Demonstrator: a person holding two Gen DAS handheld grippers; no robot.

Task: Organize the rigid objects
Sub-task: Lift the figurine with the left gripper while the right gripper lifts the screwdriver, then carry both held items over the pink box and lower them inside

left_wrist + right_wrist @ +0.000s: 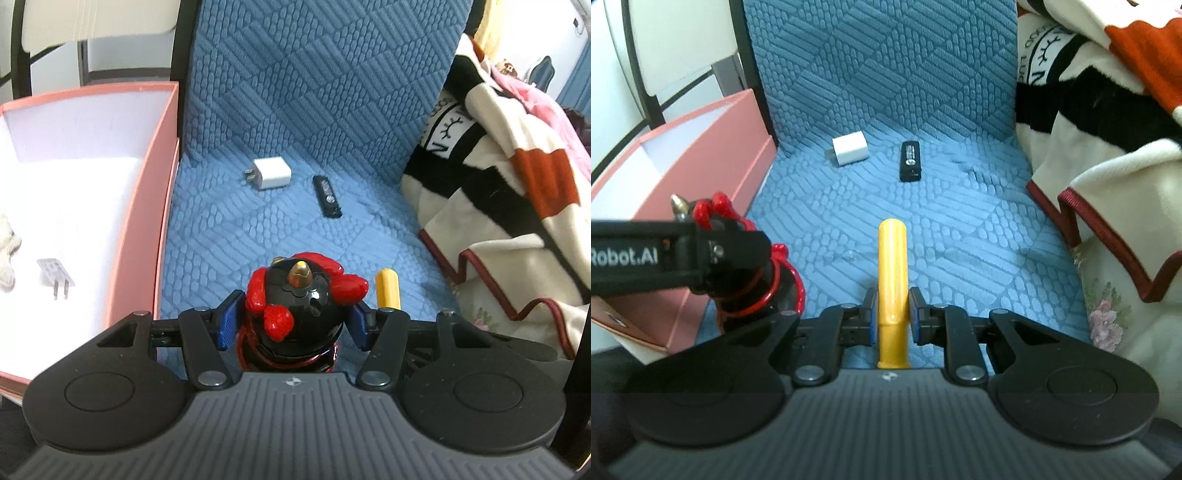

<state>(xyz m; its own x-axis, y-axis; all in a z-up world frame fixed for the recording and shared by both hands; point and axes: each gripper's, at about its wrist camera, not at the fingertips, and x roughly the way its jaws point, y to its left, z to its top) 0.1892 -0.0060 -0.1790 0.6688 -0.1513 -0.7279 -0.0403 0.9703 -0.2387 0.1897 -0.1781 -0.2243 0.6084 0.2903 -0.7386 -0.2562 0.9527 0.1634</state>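
My left gripper [293,317] is shut on a black and red figurine [299,302] with a gold tip, held over the blue quilted seat near the pink box [147,206]; it also shows in the right wrist view [746,254]. My right gripper [891,314] is shut on a yellow cylinder [893,273], whose end shows in the left wrist view [387,287]. A white charger [269,173] [849,150] and a black USB stick [327,195] [910,160] lie on the seat farther back.
The pink box has a white interior holding a clear two-pin plug [54,275] and a white cloth item [5,254]. A striped blanket [498,192] [1108,147] is piled on the right. The blue backrest [314,74] rises behind.
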